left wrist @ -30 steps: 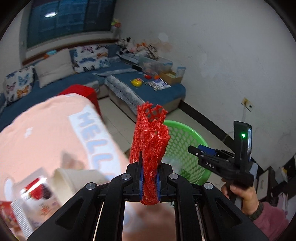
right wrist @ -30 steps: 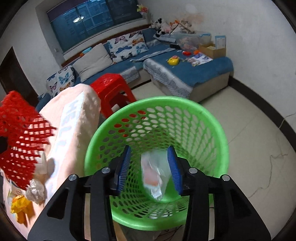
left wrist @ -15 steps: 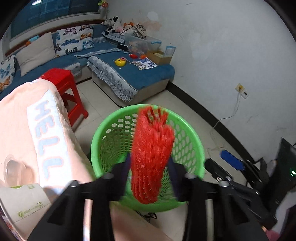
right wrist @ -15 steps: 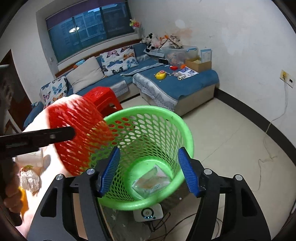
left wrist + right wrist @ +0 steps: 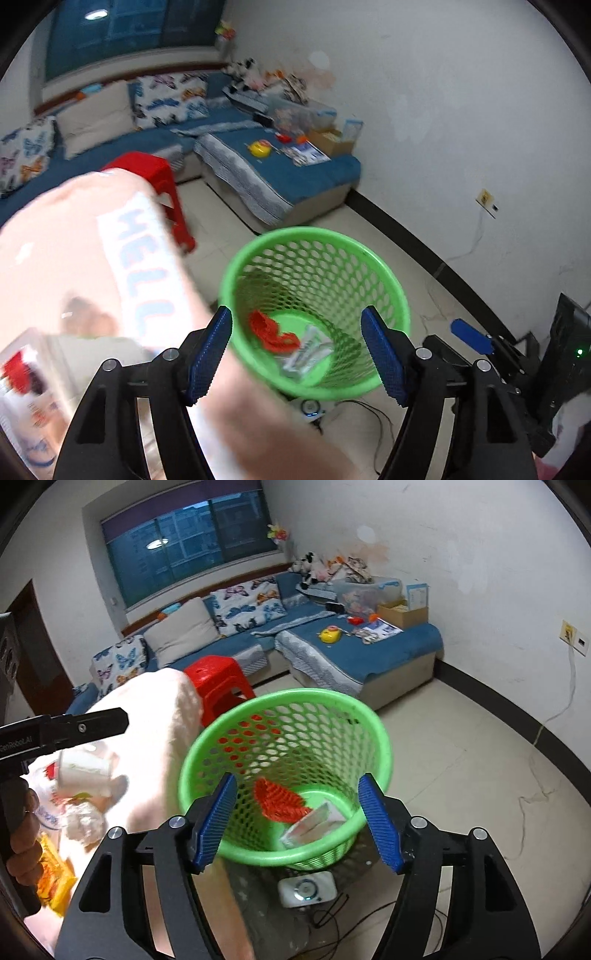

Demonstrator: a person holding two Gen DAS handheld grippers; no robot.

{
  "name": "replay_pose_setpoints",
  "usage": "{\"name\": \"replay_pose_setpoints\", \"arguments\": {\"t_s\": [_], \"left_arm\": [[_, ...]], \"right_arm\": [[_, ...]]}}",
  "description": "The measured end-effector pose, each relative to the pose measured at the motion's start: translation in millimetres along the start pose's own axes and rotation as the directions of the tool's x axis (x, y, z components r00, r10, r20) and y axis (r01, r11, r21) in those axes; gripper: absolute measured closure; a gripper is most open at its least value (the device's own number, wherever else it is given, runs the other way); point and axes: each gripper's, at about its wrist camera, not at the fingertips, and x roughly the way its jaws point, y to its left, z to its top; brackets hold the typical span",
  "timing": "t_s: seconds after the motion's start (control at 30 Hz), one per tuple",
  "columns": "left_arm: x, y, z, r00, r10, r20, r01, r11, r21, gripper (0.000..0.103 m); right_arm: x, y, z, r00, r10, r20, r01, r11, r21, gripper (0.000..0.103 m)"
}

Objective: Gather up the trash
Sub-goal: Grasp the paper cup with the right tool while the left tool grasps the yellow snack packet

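Red foam net (image 5: pixel 271 330) lies in the green basket (image 5: pixel 391 288); both grippers gape empty; only the right view shows a paper cup (image 5: pixel 85 770).

Between our blue-padded fingers (image 5: pixel 216 823) we see a bright green perforated basket (image 5: pixel 354 716) holding red mesh netting (image 5: pixel 280 801). Beyond them stands a red stool (image 5: pixel 218 681) and a blue sofa (image 5: pixel 388 650) with butterfly-print cushions (image 5: pixel 247 605).
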Motion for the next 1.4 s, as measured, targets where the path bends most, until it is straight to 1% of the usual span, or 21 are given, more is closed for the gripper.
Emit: {"name": "replay_pose_setpoints", "arguments": {"t_s": [0.07,0.1,0.17,0.27,0.33,0.4,0.47,0.6,0.7,0.8,0.93,0.97,1.1,1.23,1.3,1.37,1.4], "left_arm": [[-20.3,4.3,-7.5,0.999,0.027,0.026,-0.027,1.000,-0.001,0.033],[-33.8,8.5,-12.9,0.998,0.054,0.040,-0.054,0.999,-0.001,0.033],[-51.3,17.2,-21.1,0.996,0.070,0.063,-0.070,0.998,-0.009,0.033],[-85.4,35.8,-39.2,0.987,0.129,0.099,-0.127,0.992,-0.023,0.033],[-103.2,48.9,-49.9,0.981,0.157,0.111,-0.153,0.987,-0.041,0.033],[-123.7,65.0,-64.2,0.972,0.194,0.130,-0.186,0.980,-0.068,0.033],[-138.1,79.8,-74.8,0.968,0.214,0.133,-0.202,0.974,-0.099,0.033],[-166.6,109.2,-104.0,0.952,0.274,0.138,-0.254,0.956,-0.147,0.033],[-184.7,127.5,-122.7,0.944,0.298,0.139,-0.272,0.945,-0.184,0.033],[-196.6,139.9,-139.5,0.937,0.325,0.128,-0.294,0.932,-0.209,0.033],[-209.9,151.9,-161.4,0.935,0.333,0.119,-0.299,0.924,-0.240,0.033],[-211.4,151.6,-165.3,0.936,0.333,0.117,-0.298,0.923,-0.244,0.033],[-220.2,154.7,-183.0,0.935,0.336,0.116,-0.300,0.922,-0.246,0.034],[-218.0,152.9,-189.6,0.943,0.315,0.110,-0.280,0.926,-0.252,0.034],[-215.1,150.8,-192.0,0.947,0.304,0.106,-0.271,0.931,-0.246,0.035],[-211.7,148.1,-192.5,0.952,0.287,0.105,-0.256,0.937,-0.238,0.036],[-210.2,145.8,-192.8,0.954,0.279,0.105,-0.250,0.940,-0.231,0.037]], "right_arm": [[-5.4,9.5,-0.9,1.000,0.026,-0.002,-0.026,1.000,-0.011,0.031],[-7.6,14.4,-1.2,0.999,0.043,-0.002,-0.043,0.999,-0.015,0.030],[-11.8,27.3,-3.0,0.998,0.066,-0.005,-0.067,0.997,-0.027,0.029],[-15.4,50.3,-4.4,0.995,0.098,-0.008,-0.098,0.993,-0.068,0.027],[-15.5,67.6,-4.6,0.992,0.125,-0.017,-0.127,0.987,-0.098,0.027],[-16.3,84.3,-6.8,0.989,0.142,-0.025,-0.144,0.981,-0.128,0.027],[-13.4,106.0,-5.7,0.984,0.177,-0.037,-0.180,0.971,-0.159,0.027],[-6.5,146.3,-4.8,0.974,0.219,-0.062,-0.227,0.952,-0.207,0.028],[0.7,168.6,-2.0,0.969,0.238,-0.074,-0.249,0.938,-0.241,0.030],[11.5,193.9,2.5,0.964,0.249,-0.096,-0.265,0.926,-0.267,0.036],[27.2,225.0,1.9,0.960,0.250,-0.125,-0.277,0.910,-0.309,0.041],[31.4,233.3,1.9,0.962,0.242,-0.126,-0.271,0.906,-0.325,0.043],[44.3,254.7,2.0,0.966,0.219,-0.137,-0.255,0.897,-0.362,0.047],[57.1,267.0,1.6,0.971,0.189,-0.149,-0.233,0.894,-0.382,0.049],[64.8,269.5,2.0,0.974,0.164,-0.155,-0.213,0.895,-0.392,0.052],[70.3,270.1,1.9,0.975,0.149,-0.164,-0.203,0.897,-0.392,0.059],[73.1,269.3,2.3,0.976,0.139,-0.166,-0.195,0.900,-0.390,0.061]]}}
